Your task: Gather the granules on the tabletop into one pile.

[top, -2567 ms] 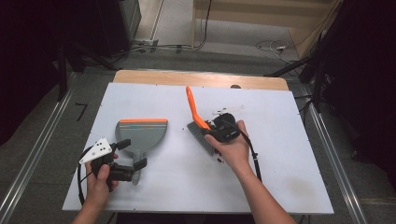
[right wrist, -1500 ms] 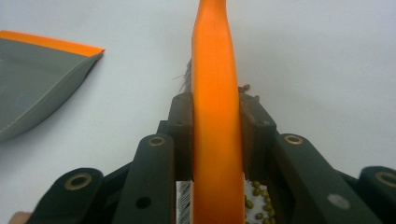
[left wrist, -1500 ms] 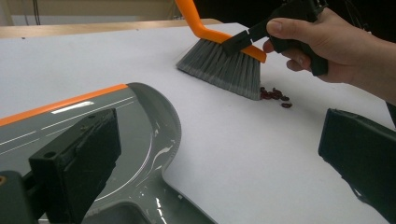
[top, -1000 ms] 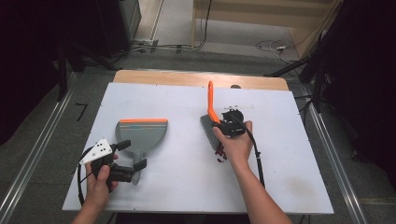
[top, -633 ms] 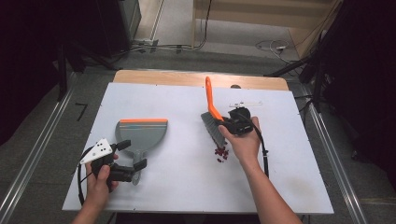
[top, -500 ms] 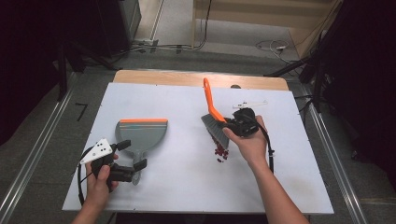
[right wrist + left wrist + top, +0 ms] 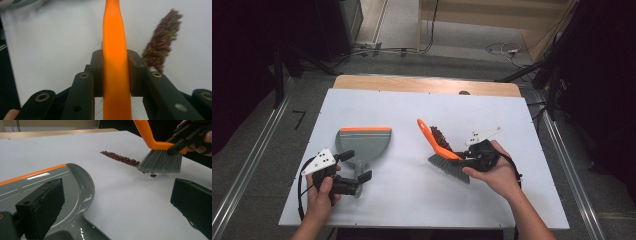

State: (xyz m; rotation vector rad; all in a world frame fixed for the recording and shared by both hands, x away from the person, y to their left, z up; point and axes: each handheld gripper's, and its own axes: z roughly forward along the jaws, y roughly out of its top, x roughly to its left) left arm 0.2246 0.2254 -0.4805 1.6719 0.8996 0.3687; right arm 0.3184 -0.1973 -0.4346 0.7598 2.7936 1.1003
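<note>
A grey dustpan (image 7: 363, 142) with an orange lip lies at the table's left; in the left gripper view the dustpan (image 7: 72, 182) sits low at the left. My left gripper (image 7: 356, 166) straddles its handle with the jaws apart, and in its own view the left gripper (image 7: 117, 191) stands open. My right gripper (image 7: 460, 159) is shut on the orange handle of a brush (image 7: 439, 147), bristles down on the table. In the right gripper view the right gripper (image 7: 116, 75) clamps the brush (image 7: 115, 50). A streak of dark red beans (image 7: 440, 134) lies just beyond the bristles; the beans (image 7: 120, 158) end at the brush (image 7: 160, 161).
The white table (image 7: 412, 200) has a wooden strip along its far edge. Metal rails run along both sides, and cables lie on the floor beyond. A few stray beans (image 7: 152, 175) sit under the bristles.
My right hand has brought the brush toward the near side and swung its handle over to the left. The bean streak now shows beyond the bristles. The left gripper has stayed put.
</note>
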